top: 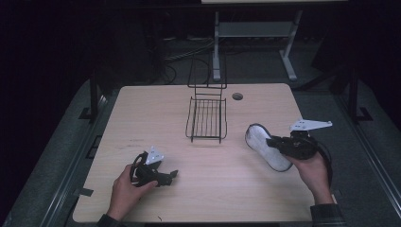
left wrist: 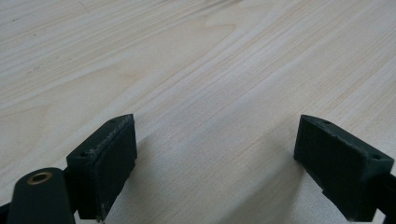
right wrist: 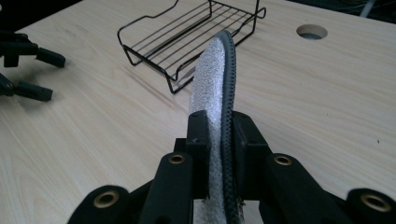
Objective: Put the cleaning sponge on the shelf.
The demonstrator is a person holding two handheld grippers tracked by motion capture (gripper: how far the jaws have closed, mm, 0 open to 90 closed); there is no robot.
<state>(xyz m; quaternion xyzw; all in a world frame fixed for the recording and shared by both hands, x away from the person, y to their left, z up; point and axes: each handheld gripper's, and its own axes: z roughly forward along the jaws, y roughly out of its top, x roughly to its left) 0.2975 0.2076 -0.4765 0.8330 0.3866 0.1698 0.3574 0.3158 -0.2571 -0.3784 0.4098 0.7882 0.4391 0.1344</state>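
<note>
Now insole (right wrist: 212,79): fuzzy white face (dark rim), held edge-up.

This looks like a lab or test room: a pale wood worktop (top: 142,109) with a cable hole (top: 237,96) stands on grey carpet (top: 326,109) in a darkened space, with loose cables (top: 184,54) and a metal desk frame (top: 255,33) on the far side.

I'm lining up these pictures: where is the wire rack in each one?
High view: wire rack at centre, far half of the table.
Left gripper view: not in it.
Right gripper view: top centre, beyond the held insole.
Shared landmark: round table hole.
</note>
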